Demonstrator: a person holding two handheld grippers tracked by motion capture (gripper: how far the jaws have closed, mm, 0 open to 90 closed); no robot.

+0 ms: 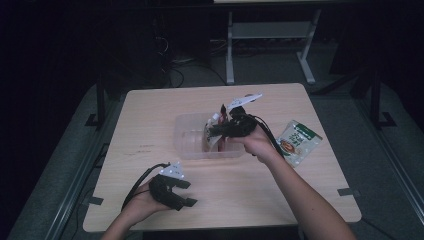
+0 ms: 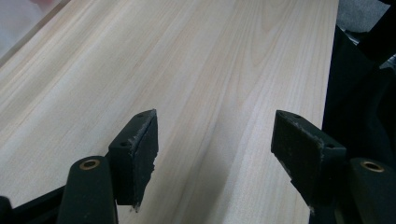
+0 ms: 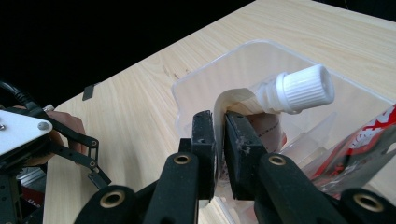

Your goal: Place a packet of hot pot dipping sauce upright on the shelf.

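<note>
Desk (image 1: pixel 150 210): light wood. Clear plastic bin (image 1: pixel 186 134) sits near its centre, a little toward the far edge. Green snack packet (image 1: pixel 298 142) lies flat near the desk's right edge, well apart from the bin.

Step in hand, as judged: placing a spouted pouch (image 3: pixel 261 119) into the bin. The pouch hangs over the bin's right half, its white screw cap (image 3: pixel 303 88) uppermost; a red-printed packet (image 3: pixel 373 140) already lies inside.

Next move, as judged: lower the pouch clear of the bin wall, spread the jaws fully, withdraw upward without dragging it out.

Right gripper (image 3: pixel 219 140): jaws nearly closed, pinching the pouch's thin upper edge just below the cap.

Left gripper (image 2: pixel 215 140): by the desk's near-left corner, jaws spread wide over bare wood, holding nothing
</note>
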